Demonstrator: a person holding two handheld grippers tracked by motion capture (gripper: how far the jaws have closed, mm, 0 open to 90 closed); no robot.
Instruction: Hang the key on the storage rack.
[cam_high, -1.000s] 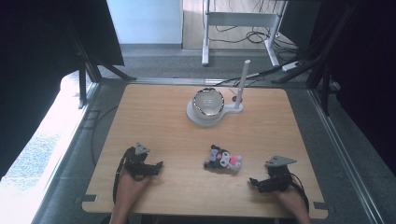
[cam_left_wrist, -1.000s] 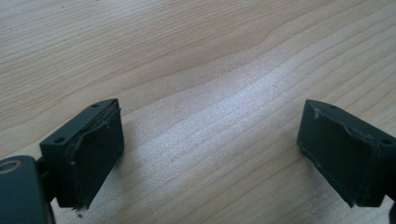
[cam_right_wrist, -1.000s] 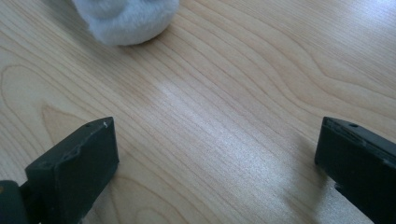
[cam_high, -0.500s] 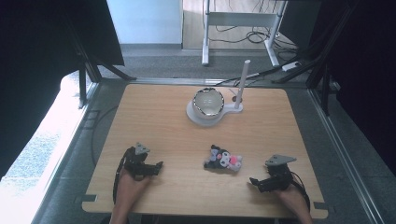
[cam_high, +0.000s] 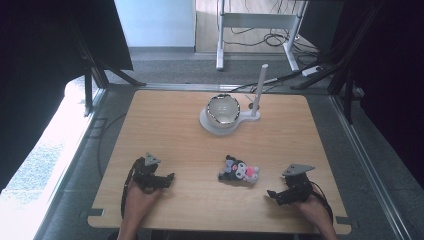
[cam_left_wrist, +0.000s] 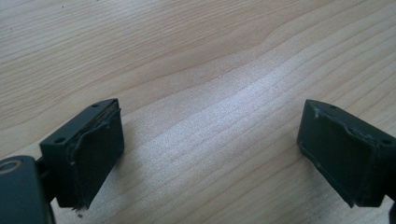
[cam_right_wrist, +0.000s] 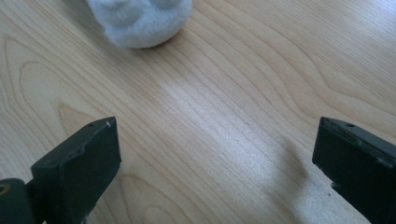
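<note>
Wood in a pale grain makes up the table, the largest thing we see from the high view, with dark floor and black curtains round it. Behind its far edge stands a white metal frame with cables on the floor beneath it. Near the far middle of the table sits a white base carrying a shiny round bowl, and just beside the bowl a slim white post rises upright from the same base.

Nearer to us, a small plush toy in black, white and pink lies on the bare wood, roughly between the two grippers and closer to the right one. Nothing lies between it and either gripper. In the right gripper view a soft white part of the plush toy shows at the top edge, probably its head, though the crop is too tight to be sure.

Our left gripper rests low on the table near the front edge, well apart from the toy, its jaws spread wide over empty wood. Our right gripper lies near the front right, jaws likewise spread and holding nothing.
</note>
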